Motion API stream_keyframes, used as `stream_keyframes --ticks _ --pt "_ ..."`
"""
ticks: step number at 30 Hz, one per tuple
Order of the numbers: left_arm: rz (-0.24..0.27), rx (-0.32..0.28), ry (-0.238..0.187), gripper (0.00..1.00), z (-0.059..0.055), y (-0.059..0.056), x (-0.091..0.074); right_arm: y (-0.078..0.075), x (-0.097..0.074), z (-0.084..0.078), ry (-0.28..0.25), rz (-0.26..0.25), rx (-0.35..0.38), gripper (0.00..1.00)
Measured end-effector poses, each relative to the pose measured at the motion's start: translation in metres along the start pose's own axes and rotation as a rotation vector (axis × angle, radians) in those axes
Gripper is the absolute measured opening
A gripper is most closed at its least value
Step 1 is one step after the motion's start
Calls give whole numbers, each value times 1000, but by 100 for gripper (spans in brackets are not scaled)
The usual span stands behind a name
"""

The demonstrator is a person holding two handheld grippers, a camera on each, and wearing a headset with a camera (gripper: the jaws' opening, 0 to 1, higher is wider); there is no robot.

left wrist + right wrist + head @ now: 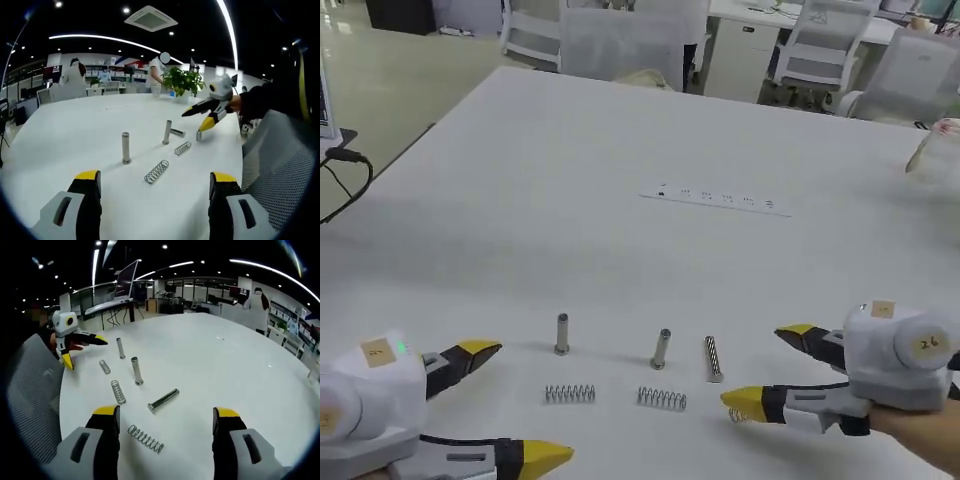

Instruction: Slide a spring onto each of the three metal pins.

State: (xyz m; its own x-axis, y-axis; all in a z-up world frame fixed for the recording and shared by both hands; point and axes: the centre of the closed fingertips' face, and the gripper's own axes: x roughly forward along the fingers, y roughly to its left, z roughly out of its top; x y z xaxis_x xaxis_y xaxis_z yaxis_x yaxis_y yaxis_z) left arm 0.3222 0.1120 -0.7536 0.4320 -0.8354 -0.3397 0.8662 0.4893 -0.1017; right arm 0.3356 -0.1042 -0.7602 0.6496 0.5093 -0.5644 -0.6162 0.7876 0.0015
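Note:
Two metal pins (562, 334) (661, 349) stand upright on the white table (620, 150); a third pin (713, 358) lies flat to their right. Two springs (570, 393) (661, 399) lie in front of the standing pins. A third spring (145, 438) lies just ahead of my right gripper (165, 411), which is open and holds nothing. That gripper (760, 365) sits right of the lying pin (163, 400). My left gripper (520, 402) is open at the near left, short of the nearest spring (157, 171) and pin (125, 148).
A flat white strip with small marks (715, 198) lies mid-table. Office chairs (825, 45) stand past the far edge. A black cable (345, 165) hangs off the left side. A clear bag (935, 150) sits at the far right. A potted plant (184, 82) stands beyond the table.

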Motion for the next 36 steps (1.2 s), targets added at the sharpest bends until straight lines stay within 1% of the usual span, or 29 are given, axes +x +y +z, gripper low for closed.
stream_keyframes --ticks 4,6,8,13,21,29,32,36 --pt "1 0 0 87 0 1 0 -2 3 0 17 -4 4 72" --pt "1 -1 -2 87 0 1 0 -4 5 -1 31 -12 5 69" --pt "1 0 -2 86 0 1 0 -5 6 2 30 -13 4 66" --pt "1 -1 -3 86 0 1 0 -8 11 8 29 -20 13 64" --pt "0 -1 -3 85 0 1 0 -13 22 13 53 -38 28 57" --pt "-2 -3 0 85 -1 3 0 -14 33 14 83 -54 32 53" --pt "-1 -4 0 85 -2 5 0 -14 35 12 90 -50 47 51" --pt "-3 -5 2 84 -3 5 0 -13 39 10 109 -55 50 46"
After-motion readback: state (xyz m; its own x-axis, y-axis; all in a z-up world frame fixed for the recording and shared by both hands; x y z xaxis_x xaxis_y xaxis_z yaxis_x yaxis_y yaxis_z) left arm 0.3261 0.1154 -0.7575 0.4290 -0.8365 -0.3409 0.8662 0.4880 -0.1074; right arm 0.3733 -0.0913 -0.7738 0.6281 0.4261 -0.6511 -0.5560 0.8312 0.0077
